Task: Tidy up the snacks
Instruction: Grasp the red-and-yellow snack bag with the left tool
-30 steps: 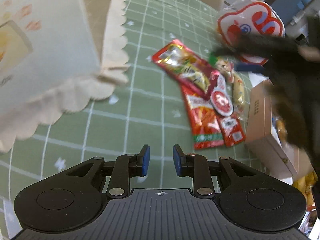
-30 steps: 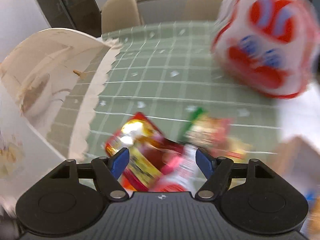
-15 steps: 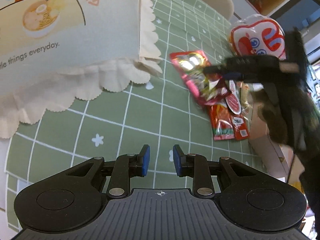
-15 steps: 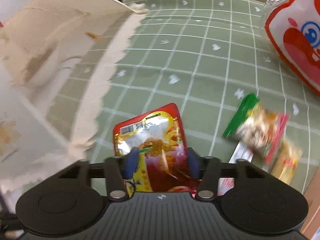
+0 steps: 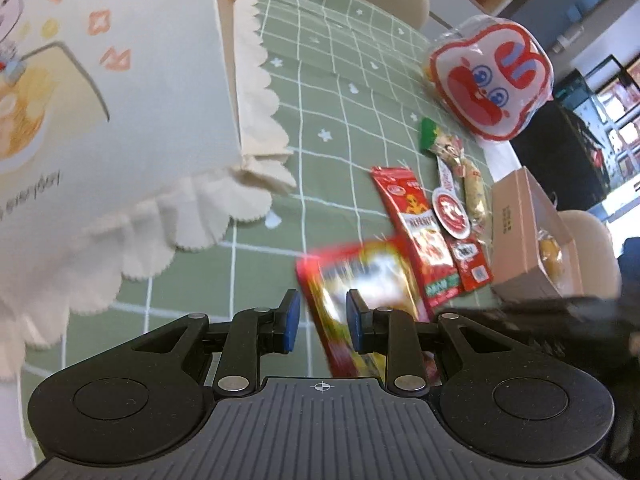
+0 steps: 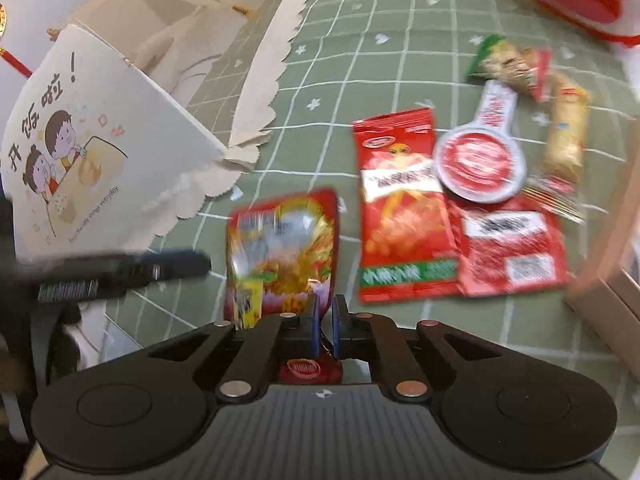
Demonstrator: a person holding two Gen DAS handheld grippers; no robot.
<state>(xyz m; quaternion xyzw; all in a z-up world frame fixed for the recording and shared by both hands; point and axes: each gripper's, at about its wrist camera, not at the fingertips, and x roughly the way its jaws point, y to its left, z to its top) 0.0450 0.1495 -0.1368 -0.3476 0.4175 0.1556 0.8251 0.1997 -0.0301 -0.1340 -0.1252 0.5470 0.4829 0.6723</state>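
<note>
The right gripper [image 6: 325, 325] is clamped on the near end of the glossy red-and-yellow foil snack packet [image 6: 282, 254], whose long axis runs straight ahead from the jaws. The cream scallop-edged fabric basket [image 6: 120, 152] stands up-left of the packet. The left gripper [image 5: 319, 320] is nearer the basket — jaws part-open, gripping nothing.

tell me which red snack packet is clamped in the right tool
The shiny red-and-gold packet, nearest the cloth bag; the right tool pinches its lower edge. The other red packets lie flat and untouched.

"开饭啦!" on the cloth bag [image 6: 100, 152]
</note>
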